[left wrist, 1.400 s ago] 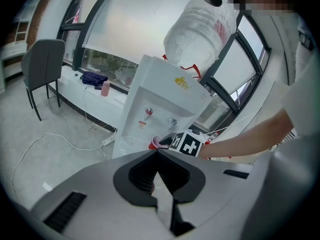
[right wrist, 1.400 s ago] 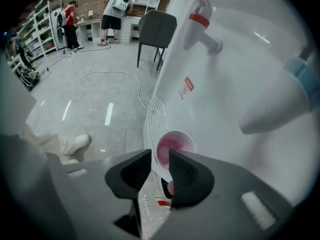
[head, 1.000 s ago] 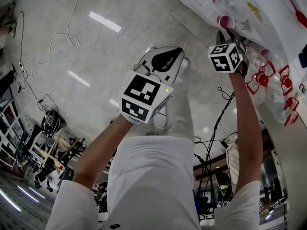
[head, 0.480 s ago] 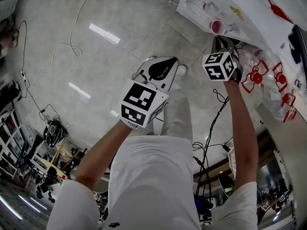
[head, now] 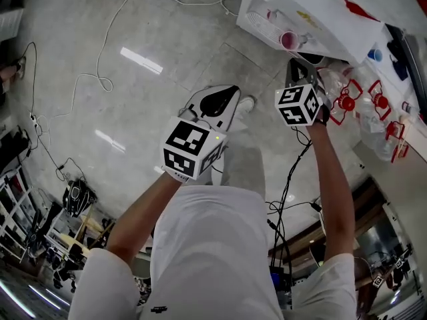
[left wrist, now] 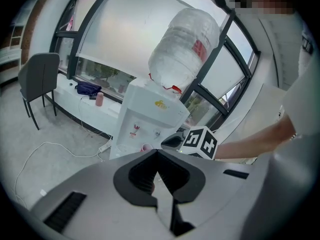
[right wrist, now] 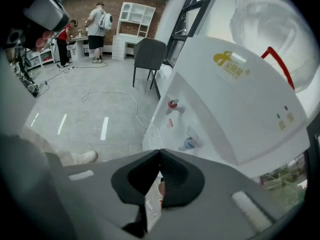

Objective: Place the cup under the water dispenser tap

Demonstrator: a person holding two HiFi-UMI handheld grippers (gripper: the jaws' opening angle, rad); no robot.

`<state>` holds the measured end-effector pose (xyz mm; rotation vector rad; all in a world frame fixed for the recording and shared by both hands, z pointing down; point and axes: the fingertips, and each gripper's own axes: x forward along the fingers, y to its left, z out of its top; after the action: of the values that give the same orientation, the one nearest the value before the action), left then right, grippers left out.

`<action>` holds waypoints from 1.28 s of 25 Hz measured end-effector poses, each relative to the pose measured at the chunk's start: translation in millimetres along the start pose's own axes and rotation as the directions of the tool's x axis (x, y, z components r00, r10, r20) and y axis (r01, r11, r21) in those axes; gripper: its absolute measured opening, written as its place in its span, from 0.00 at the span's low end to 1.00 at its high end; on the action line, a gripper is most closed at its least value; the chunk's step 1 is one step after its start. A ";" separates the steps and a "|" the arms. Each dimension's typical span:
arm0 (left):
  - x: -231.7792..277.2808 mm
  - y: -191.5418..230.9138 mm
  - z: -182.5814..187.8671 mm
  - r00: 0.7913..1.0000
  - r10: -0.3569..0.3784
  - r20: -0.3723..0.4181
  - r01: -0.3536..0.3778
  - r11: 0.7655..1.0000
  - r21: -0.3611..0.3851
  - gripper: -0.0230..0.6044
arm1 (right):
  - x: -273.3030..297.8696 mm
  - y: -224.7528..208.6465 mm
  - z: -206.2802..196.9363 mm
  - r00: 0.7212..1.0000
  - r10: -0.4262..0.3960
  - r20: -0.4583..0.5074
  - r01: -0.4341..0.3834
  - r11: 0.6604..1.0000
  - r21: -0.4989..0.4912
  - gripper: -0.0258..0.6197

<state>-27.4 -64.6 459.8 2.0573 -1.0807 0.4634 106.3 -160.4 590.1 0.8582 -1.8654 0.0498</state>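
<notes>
— Where's the cup (head: 289, 41)?
— Small, round and pink, on the drip grille (right wrist: 151, 134) of the smooth white water dispenser (head: 313, 9), below the taps (right wrist: 173, 104). Which tap, I can't tell.
— The right gripper (head: 298, 65)?
— On the cup's near side, apart from it. Its ribbed black pads are pressed together, empty.
— The left gripper (head: 215, 102)?
— Further left, likewise closed on nothing.
</notes>
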 end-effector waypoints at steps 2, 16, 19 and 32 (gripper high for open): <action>-5.9 -4.6 5.3 1.000 -0.006 0.008 0.006 1.000 0.007 0.04 | -13.3 -0.4 2.9 1.000 -0.004 0.014 0.003 1.000 0.025 0.06; -51.0 -38.6 44.1 0.996 -0.033 0.087 0.030 0.999 0.031 0.04 | -123.8 -25.3 49.2 0.986 -0.077 0.151 0.047 0.980 0.191 0.06; -62.6 -44.7 51.2 0.994 -0.033 0.104 0.029 0.999 0.041 0.04 | -148.4 -26.5 61.8 0.980 -0.087 0.181 0.046 0.975 0.216 0.06; -116.4 -55.9 83.5 0.977 -0.015 0.214 0.007 0.999 0.038 0.04 | -252.1 -34.6 102.7 0.938 -0.183 0.293 0.069 0.930 0.360 0.06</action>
<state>-51.1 -44.7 309.1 2.1832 -1.1937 0.2614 97.9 -92.8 324.3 1.2944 -2.1369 0.1694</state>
